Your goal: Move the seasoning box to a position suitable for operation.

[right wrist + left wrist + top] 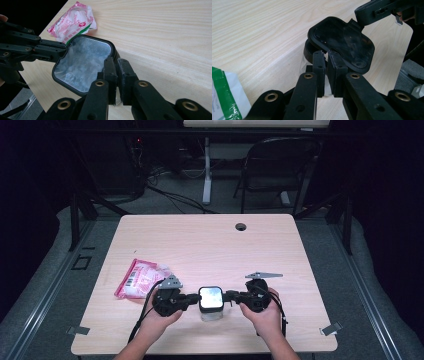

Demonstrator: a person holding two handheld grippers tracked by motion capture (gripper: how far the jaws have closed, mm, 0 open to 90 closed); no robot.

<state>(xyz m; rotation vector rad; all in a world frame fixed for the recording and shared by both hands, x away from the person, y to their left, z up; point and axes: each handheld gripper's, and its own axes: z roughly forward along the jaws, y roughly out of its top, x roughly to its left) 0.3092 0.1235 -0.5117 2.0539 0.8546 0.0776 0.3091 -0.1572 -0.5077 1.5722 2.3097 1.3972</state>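
A small clear container with a black-rimmed, shiny lid [211, 299] sits near the table's front edge between both hands. My left gripper [196, 296] is shut on the lid's left edge, and my right gripper [226, 295] is shut on its right edge. In the left gripper view my jaws [325, 53] pinch the rim of the dark lid [342, 41], which sits tilted over the container's mouth; the right gripper [359, 18] holds the far corner. In the right gripper view my jaws [114, 61] clamp the lid [82, 62], with the left gripper [63, 48] on its far side.
A pink and white packet [140, 279] lies on the table left of the left hand, also seen as the packet [73, 21]. The wooden table [210, 240] has a cable hole [241, 226] at the back. A folding chair [277, 165] stands beyond it.
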